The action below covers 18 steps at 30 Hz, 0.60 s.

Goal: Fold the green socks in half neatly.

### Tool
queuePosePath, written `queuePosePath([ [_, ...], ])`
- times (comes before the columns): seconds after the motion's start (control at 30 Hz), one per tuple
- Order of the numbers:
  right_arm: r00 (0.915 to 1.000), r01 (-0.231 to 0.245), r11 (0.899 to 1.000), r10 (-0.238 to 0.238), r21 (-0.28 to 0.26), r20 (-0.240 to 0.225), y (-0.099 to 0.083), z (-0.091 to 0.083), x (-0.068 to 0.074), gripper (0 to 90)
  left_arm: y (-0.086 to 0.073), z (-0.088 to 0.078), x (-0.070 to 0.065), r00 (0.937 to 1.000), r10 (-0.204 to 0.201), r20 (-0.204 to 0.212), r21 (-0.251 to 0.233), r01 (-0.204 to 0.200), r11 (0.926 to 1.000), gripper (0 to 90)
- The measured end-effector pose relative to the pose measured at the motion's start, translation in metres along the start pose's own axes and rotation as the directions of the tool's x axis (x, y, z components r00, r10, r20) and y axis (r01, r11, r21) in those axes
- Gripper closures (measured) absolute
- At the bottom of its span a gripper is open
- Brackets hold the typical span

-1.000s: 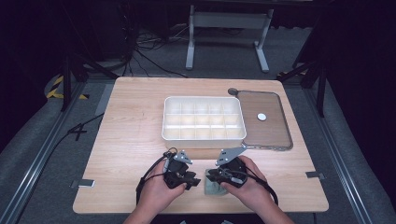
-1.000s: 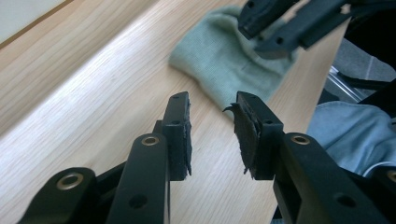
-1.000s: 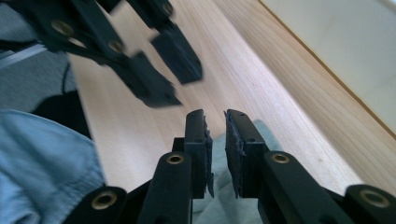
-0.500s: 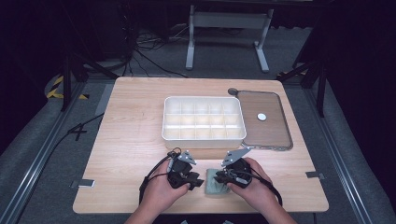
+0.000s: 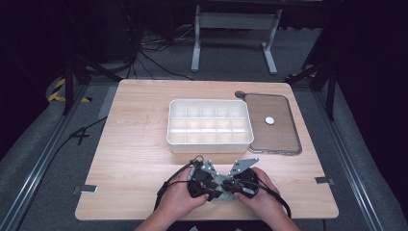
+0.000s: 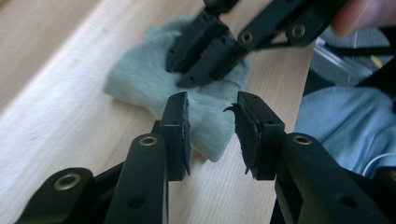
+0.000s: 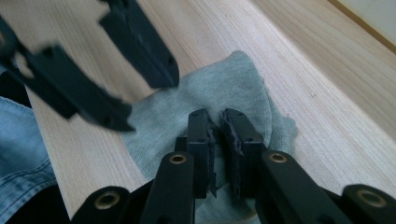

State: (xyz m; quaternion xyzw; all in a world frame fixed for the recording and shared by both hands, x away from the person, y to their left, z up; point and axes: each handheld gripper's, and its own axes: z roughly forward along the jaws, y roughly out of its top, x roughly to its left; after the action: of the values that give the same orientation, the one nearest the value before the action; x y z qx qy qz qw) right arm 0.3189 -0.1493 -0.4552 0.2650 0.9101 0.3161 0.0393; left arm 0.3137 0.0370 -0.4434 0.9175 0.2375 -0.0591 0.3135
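Cloth (image 7: 224, 112) lies at the table's near edge, bottom centre of the high view. The right gripper (image 7: 219, 122) pinches a fold almost closed; the left gripper (image 6: 211, 122) hangs half-open just short of it. That thin bite could slip, and the left could snag the right.

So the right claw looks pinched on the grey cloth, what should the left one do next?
Probably ease the left claw forward and close it on the near edge of the grey cloth. Its jaws stand open just short of the fabric, while the right claw already pinches a fold, so a second grip would let both lift it.
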Motion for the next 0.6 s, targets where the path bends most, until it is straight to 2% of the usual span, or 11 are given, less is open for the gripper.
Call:
queuePosePath([
  [0.1, 1.0000, 0.002, 1.000, -0.002, -0.002, -0.004, 0.000, 0.000, 0.000, 81.1, 0.000, 0.008, -0.001, 0.9992, 0.018, -0.035, 0.067, -0.016, 0.9976, 65.9],
  [0.17, 1.0000, 0.001, 1.000, -0.001, -0.008, -0.002, -0.001, 0.000, 0.000, 80.6, 0.000, 0.009, -0.001, 0.9993, 0.015, -0.035, 0.071, -0.013, 0.9974, 66.7],
  [0.23, 1.0000, -0.005, 1.000, 0.005, -0.011, -0.009, -0.001, -0.001, 0.000, 78.0, -0.001, 0.010, 0.000, 0.9994, -0.005, -0.035, 0.064, 0.008, 0.9979, 67.5],
  [0.33, 0.9997, -0.013, 1.000, 0.012, -0.026, -0.023, -0.001, -0.004, 0.000, 73.9, -0.001, 0.009, 0.000, 0.9994, -0.001, -0.036, 0.072, 0.003, 0.9974, 67.7],
  [0.43, 0.9998, -0.006, 0.996, 0.004, -0.089, -0.020, 0.002, -0.018, 0.000, 74.1, -0.001, 0.009, 0.000, 0.9994, -0.009, -0.035, 0.070, 0.012, 0.9975, 67.7],
  [0.5, 0.9997, -0.020, 0.992, 0.018, -0.121, -0.019, 0.004, -0.031, -0.001, 73.9, -0.001, 0.009, 0.000, 0.9994, -0.014, -0.033, 0.071, 0.016, 0.9973, 67.6],
  [0.53, 0.9993, -0.037, 0.991, 0.036, -0.132, -0.006, 0.003, -0.041, -0.005, 73.9, -0.001, 0.009, 0.000, 0.9993, -0.013, -0.036, 0.072, 0.015, 0.9973, 67.6],
  [0.6, 0.9992, -0.041, 0.990, 0.041, -0.136, -0.005, 0.003, -0.043, -0.006, 74.2, -0.001, 0.009, 0.000, 0.9993, -0.015, -0.035, 0.073, 0.018, 0.9972, 67.6],
])
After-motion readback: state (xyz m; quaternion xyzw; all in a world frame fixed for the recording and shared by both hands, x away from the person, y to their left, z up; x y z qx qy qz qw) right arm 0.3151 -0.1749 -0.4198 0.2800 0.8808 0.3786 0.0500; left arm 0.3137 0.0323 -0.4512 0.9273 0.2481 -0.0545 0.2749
